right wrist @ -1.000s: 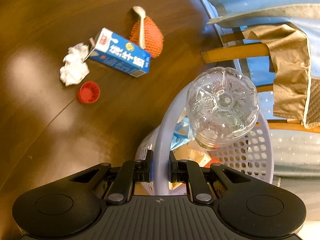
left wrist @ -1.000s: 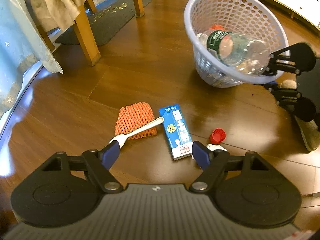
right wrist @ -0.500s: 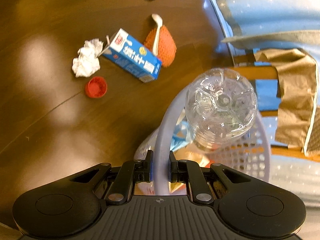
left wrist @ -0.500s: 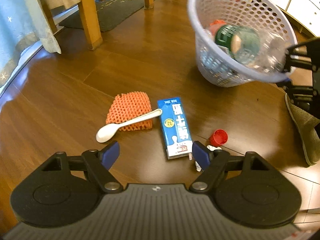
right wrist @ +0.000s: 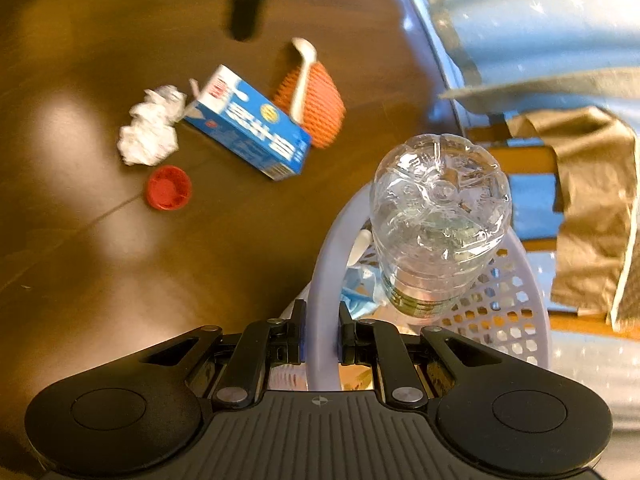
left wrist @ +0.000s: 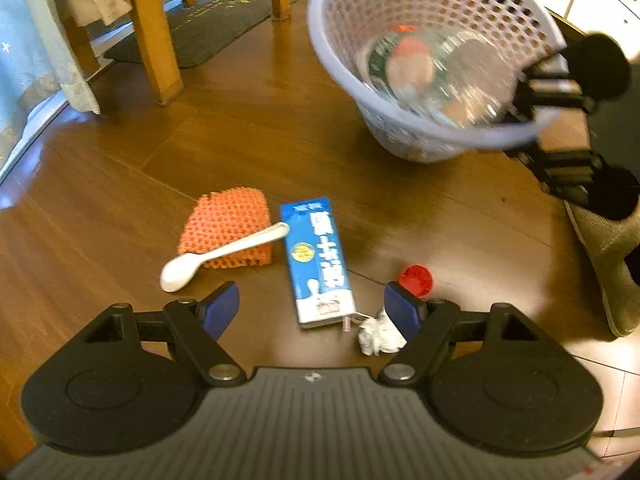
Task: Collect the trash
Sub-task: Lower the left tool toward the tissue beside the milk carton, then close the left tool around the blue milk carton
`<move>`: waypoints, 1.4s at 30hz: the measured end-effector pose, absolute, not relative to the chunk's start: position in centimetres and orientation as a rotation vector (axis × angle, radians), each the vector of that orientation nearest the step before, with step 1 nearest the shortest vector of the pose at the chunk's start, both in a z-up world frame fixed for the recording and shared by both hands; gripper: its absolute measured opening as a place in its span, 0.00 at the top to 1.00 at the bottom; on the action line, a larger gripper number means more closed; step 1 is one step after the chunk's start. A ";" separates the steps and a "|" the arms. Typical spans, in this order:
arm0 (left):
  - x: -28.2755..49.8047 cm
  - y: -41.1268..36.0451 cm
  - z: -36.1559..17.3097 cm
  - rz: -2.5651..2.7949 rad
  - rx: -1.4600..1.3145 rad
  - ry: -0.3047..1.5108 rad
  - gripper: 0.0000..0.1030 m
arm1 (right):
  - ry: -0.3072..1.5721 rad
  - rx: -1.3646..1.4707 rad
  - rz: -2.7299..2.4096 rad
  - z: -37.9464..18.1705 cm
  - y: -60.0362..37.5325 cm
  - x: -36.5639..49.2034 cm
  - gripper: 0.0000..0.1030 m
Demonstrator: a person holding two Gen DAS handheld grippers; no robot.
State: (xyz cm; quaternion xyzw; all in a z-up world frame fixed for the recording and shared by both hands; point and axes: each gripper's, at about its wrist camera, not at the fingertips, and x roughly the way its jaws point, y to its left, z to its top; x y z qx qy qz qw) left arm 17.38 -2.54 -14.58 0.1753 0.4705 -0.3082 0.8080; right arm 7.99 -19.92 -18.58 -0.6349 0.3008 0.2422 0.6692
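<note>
The right claw [right wrist: 322, 336] is clenched on the rim of the lavender perforated basket [left wrist: 424, 20], which hangs tilted above the wooden floor [left wrist: 248, 136]. A clear plastic bottle [right wrist: 440, 216] lies inside it, base toward the right wrist camera, over other discarded items too blurred to name.

The left claw [left wrist: 312, 306] is released, its jaws spread wide and empty, low over the remaining litter. A blue milk carton [left wrist: 318, 260] lies flat on the floor between the blue fingertips [left wrist: 218, 308]. Beside it sit an orange foam net [left wrist: 226, 230] with a white plastic spoon [left wrist: 216, 258] resting across it, a red bottle cap [left wrist: 416, 278] and a crumpled tissue [left wrist: 376, 334].

Assessment: the carton appears light and, with its top open, probably empty; its walls would crush under hard pressure. A moderate hold across the narrow sides at mid-length is advised. The net is soft and compressible. The spoon is rigid, smooth and liable to slip. The cap is small and low and calls for a precise pinch. The tissue weighs next to nothing.
</note>
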 end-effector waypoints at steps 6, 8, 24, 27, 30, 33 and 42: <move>15.9 -3.1 -16.0 -0.720 0.391 1.017 0.26 | 0.705 -1.414 0.510 -18.8 -20.9 9.1 0.90; 16.0 -3.2 -16.8 -0.721 0.376 1.028 0.26 | 0.711 -1.403 0.507 -18.9 -20.8 9.5 0.90; 18.8 -4.2 -20.2 -0.622 0.309 1.013 0.27 | 0.710 -1.369 0.476 -18.8 -20.8 10.6 0.91; 19.0 -4.9 -20.7 -0.628 0.332 1.007 0.29 | 0.708 -1.375 0.483 -18.9 -20.6 10.5 0.90; 19.0 -5.3 -21.4 -0.632 0.342 1.018 0.31 | 0.708 -1.373 0.490 -19.0 -20.5 10.4 0.90; 19.1 -5.4 -22.1 -0.627 0.355 1.026 0.31 | 0.705 -1.367 0.493 -19.0 -20.2 10.4 0.91; 19.3 -4.7 -23.7 -0.635 0.355 1.060 0.37 | 0.707 -1.340 0.486 -18.8 -20.2 10.6 0.90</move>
